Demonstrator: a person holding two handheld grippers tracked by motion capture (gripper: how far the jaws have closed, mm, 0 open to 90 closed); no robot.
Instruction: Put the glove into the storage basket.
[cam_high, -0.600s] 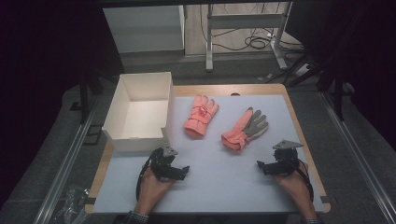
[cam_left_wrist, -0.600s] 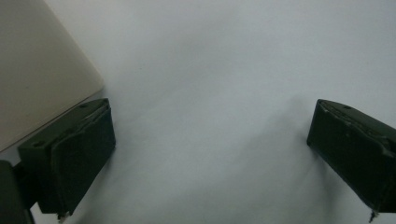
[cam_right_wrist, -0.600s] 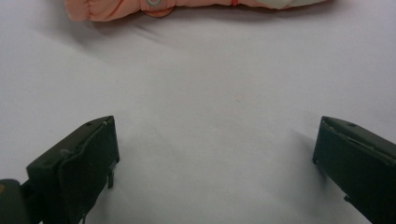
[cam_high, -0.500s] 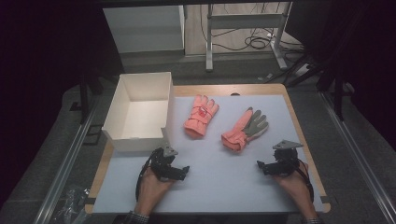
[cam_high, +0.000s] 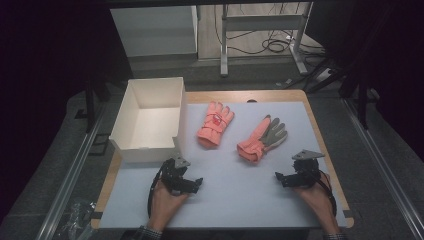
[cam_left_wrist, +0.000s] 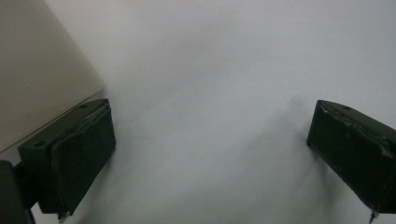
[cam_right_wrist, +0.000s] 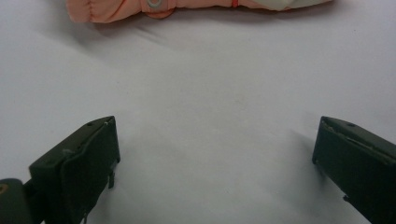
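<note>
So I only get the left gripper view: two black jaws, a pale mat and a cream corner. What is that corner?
Observer: It belongs to a white box, open on top, at the table's left.
Operator: Anything inside it?
Observer: No, its floor is bare.
Operator: What else is out there?
Observer: Two pink gloves lie on the mat: the left glove beside the box, the right glove palm up, showing grey.
Operator: And the other gripper?
Observer: The right gripper is open, low over the mat, just short of the right glove's cuff.
</note>
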